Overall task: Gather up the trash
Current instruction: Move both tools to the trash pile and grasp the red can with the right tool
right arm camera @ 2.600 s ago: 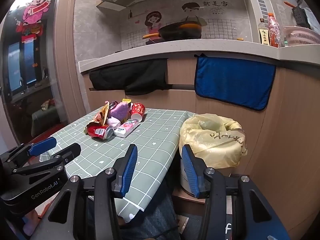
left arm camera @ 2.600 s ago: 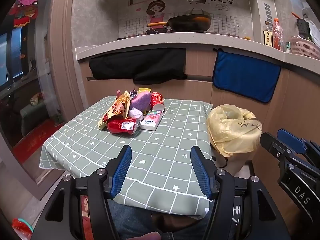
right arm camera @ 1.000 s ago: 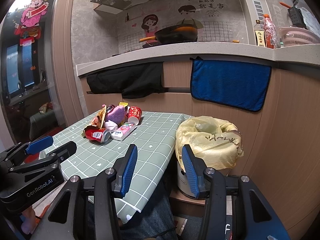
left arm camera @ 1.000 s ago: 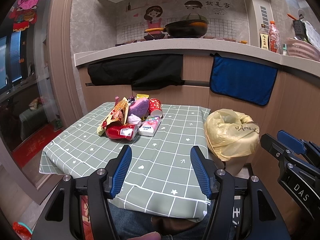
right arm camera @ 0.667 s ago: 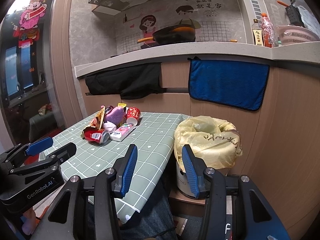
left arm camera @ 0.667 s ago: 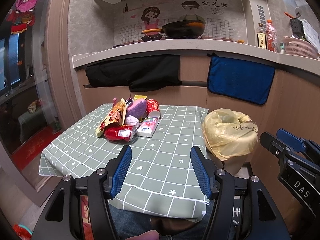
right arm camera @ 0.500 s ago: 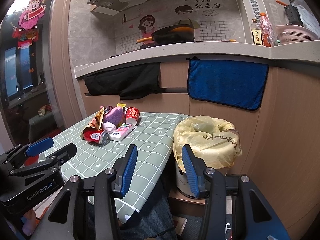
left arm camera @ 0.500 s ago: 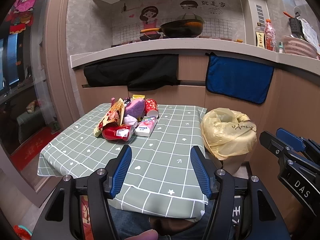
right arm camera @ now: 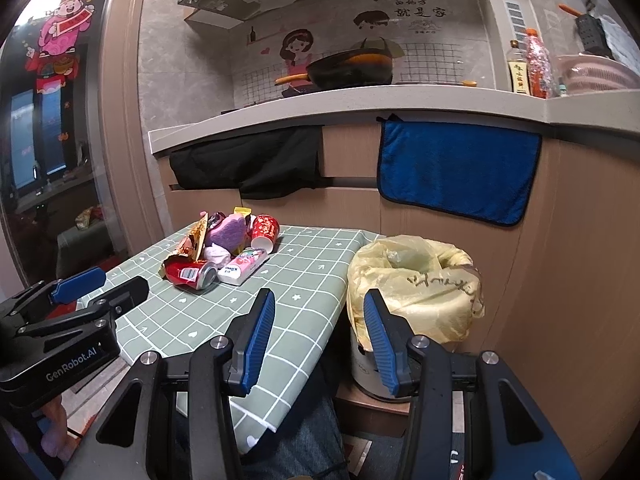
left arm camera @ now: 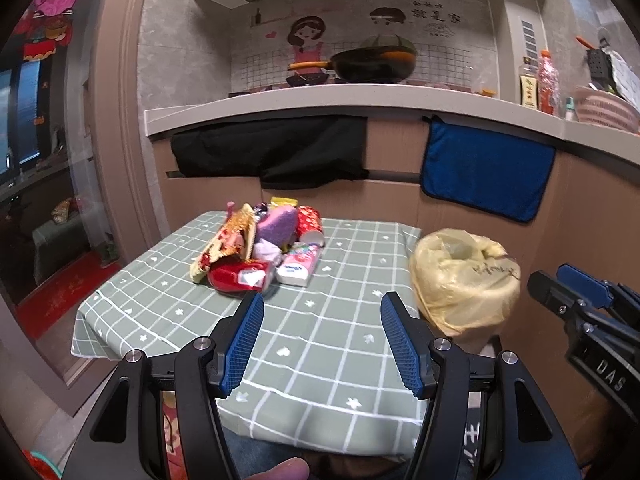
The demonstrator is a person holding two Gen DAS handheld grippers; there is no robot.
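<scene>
Both grippers empty and spread wide, held back from the trash pile: collection not yet begun

The left gripper [left arm camera: 322,316] hangs with its jaws wide apart above the near part of the green checked tablecloth [left arm camera: 340,340], holding nothing; the right gripper [right arm camera: 318,318] is equally wide and empty, its view straddling the cloth's edge and the bin lined with a yellow bag [right arm camera: 416,280]. Taking that bin as landmark, the trash lies well to its left on the cloth: a crushed red can [left arm camera: 240,276] nearest, a pink tissue pack [left arm camera: 298,264] touching it on the bin side, then a snack wrapper [left arm camera: 228,246], a purple pouch [left arm camera: 276,226] and a red paper cup [left arm camera: 310,222] behind. The next move likely calls for reaching forward, closing on the can, and carrying it right to the bag's open mouth
</scene>
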